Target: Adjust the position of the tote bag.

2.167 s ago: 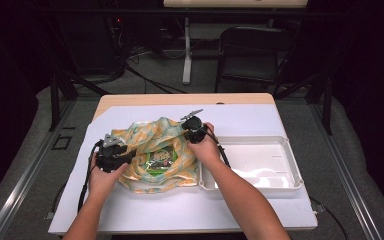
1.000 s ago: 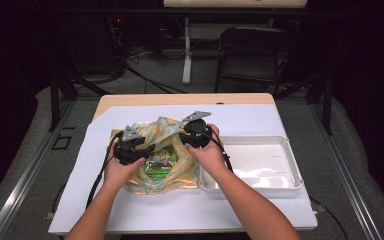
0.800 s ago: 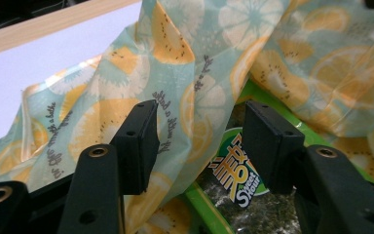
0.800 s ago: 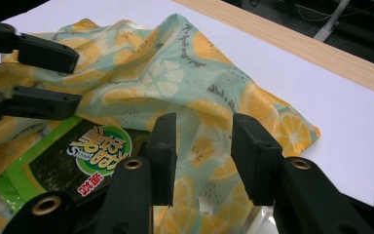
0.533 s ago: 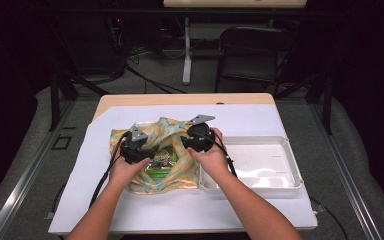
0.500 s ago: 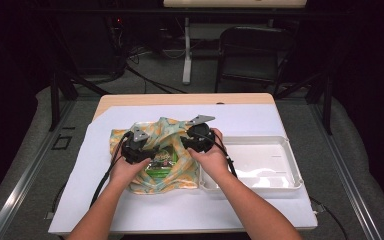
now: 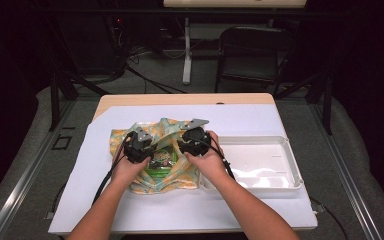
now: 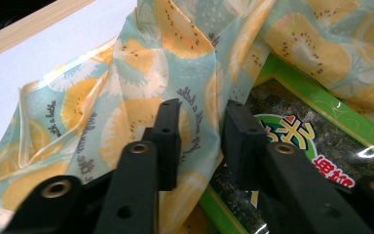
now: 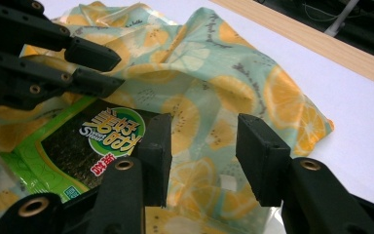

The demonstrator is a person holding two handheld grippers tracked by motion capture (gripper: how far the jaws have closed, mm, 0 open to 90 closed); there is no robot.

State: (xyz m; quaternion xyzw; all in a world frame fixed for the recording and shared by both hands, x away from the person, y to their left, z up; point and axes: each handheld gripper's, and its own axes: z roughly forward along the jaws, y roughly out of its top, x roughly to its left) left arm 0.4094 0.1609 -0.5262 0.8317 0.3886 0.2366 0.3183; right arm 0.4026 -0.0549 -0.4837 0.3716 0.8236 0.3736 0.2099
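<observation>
A cloth bag [image 7: 180,180] printed with orange and kiwi slices lies crumpled on the white sheet. A green seaweed packet [image 7: 161,161] sits partly inside it. My left gripper [image 7: 149,150] is at the packet's left. In the left gripper view its jaws [image 8: 202,141] have just been closing around an upright fold of the cloth [image 8: 141,73], with a gap still between the pads. The packet [image 8: 292,141] lies just right of them. My right gripper [image 7: 186,147] is at the packet's right. Its jaws [image 9: 204,156] have just been opening and stand apart over the cloth [image 9: 209,73], gripping nothing. That view also shows the left gripper [image 9: 109,68] and the packet [image 9: 78,146].
A white plastic tray [image 7: 280,150] sits to the right of the cloth, touching its edge. The white sheet [image 7: 80,190] covers most of the wooden table [image 7: 180,99]. Dark chairs and cables stand on the floor beyond the table.
My left hand has moved from the cloth's left edge up and inward to the packet, and its jaws have narrowed around a cloth fold. The right hand has hardly moved.
</observation>
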